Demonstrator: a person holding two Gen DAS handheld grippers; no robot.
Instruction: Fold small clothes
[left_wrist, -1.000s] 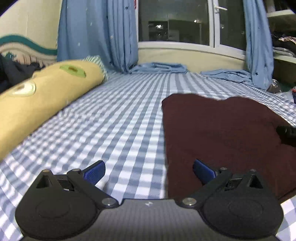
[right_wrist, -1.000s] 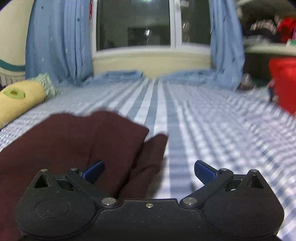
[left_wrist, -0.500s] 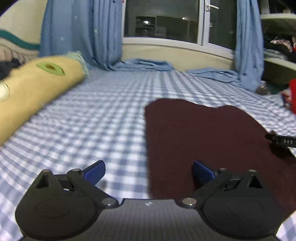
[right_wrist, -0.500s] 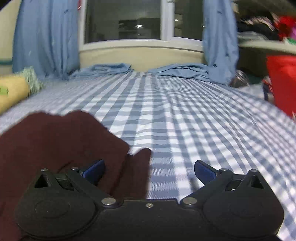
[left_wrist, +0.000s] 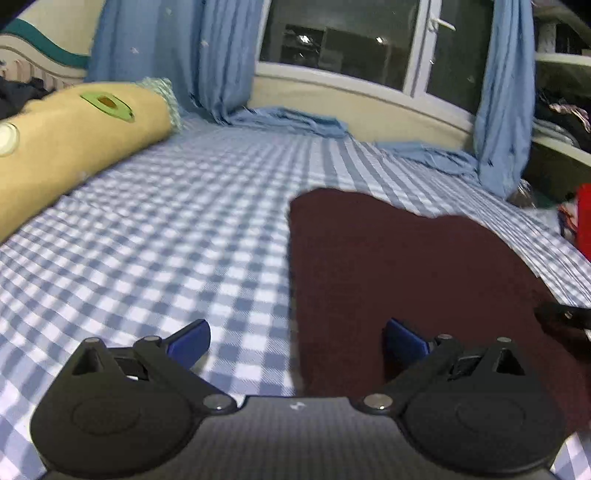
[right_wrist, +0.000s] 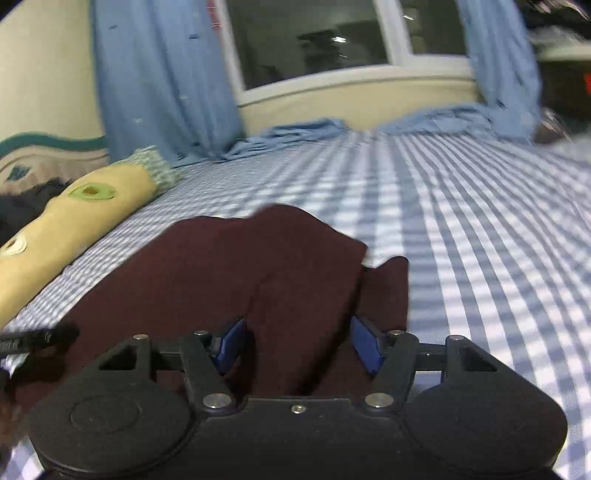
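We saw the dark maroon cloth garment (left_wrist: 399, 273) lying flat on the blue-and-white checked bedsheet (left_wrist: 177, 236), toward its near right part, well apart from the long yellow bolster pillow (left_wrist: 74, 144) along the left edge. Our left gripper (left_wrist: 297, 338) stood wide, its jaws straddling the garment's left edge. Our right gripper (right_wrist: 297, 341) had narrowed around a raised fold of the garment (right_wrist: 280, 266), though we could not tell whether the pads (right_wrist: 364, 343) pressed it.

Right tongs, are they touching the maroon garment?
Touching. The right wrist view shows the right tongs with a raised fold of the maroon garment pressed between the blue pads.
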